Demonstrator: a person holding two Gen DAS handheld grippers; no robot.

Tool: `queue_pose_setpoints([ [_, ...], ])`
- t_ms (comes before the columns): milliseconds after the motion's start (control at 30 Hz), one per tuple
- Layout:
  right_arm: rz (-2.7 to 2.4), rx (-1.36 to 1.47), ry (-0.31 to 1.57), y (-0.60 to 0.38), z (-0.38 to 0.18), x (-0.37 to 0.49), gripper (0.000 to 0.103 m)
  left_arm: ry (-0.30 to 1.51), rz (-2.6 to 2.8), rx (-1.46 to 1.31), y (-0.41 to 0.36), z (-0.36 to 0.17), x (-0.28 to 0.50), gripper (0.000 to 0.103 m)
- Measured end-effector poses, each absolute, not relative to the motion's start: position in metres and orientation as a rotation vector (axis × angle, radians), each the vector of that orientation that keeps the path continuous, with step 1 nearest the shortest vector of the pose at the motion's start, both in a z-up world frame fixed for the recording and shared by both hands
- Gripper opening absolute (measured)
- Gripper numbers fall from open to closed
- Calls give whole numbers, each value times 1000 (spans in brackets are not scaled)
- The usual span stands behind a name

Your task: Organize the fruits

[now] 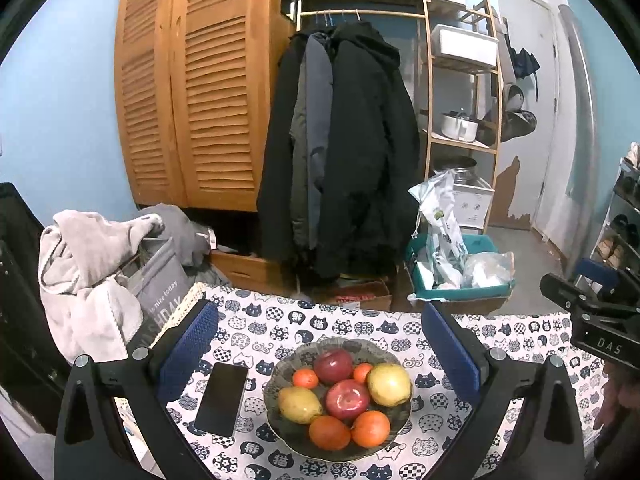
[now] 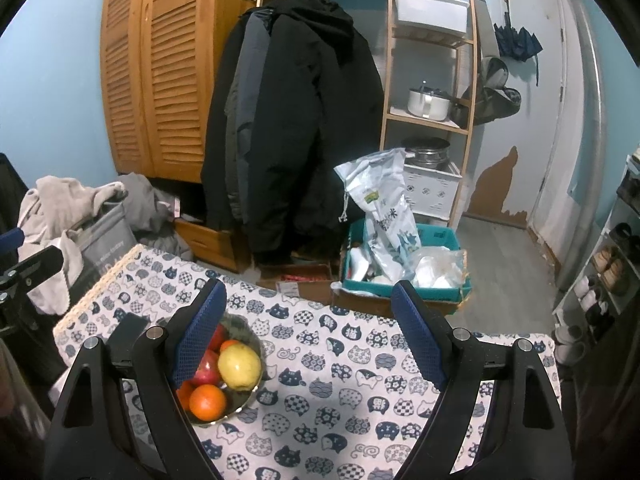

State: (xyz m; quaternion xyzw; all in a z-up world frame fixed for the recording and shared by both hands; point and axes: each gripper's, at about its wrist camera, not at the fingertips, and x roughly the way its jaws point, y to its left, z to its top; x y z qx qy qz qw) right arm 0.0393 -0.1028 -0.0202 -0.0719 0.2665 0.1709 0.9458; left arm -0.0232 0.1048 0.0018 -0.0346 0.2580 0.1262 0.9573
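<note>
While both tools stood idle above the table, the fruit lay gathered in one glass bowl (image 1: 280, 420) at lower centre of the left wrist view: two red apples (image 1: 347, 399), two yellow-green pears (image 1: 389, 384), two large oranges (image 1: 370, 428) and two small mandarins (image 1: 305, 378), piled touching one another, none loose on the cloth. Such a heap suited either a stock awaiting sorting or a sorting already ended; the views did not settle which. Left gripper (image 1: 320, 350): jaws spread wide, holding nothing, framing the bowl from above and short of it. Right gripper (image 2: 308, 332): likewise agape and empty, aimed at bare cloth right of the bowl, whose rim showed behind its left finger (image 2: 198, 336). Dark phone (image 1: 221, 398): flat, face up, just left of the bowl, apart from it. Surface: small table under a white tablecloth (image 2: 340, 400) printed with navy cat faces, soft, flat, with a woven edge at left. Room, upper part of both frames: louvred wooden wardrobe (image 1: 200, 92), dark coats (image 1: 352, 152) on a rail, bamboo shelf (image 1: 464, 92) with pots and bins, teal crate (image 2: 404, 264) of bags on the floor, pale laundry (image 1: 88, 276) heaped at left, blue walls.
</note>
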Motion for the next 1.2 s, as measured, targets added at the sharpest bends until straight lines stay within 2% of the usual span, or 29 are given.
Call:
queue_pose_setpoints([
  [1200,333,-145,536,-109,-13,38,84,516,256,-44,101,4,-25,102],
])
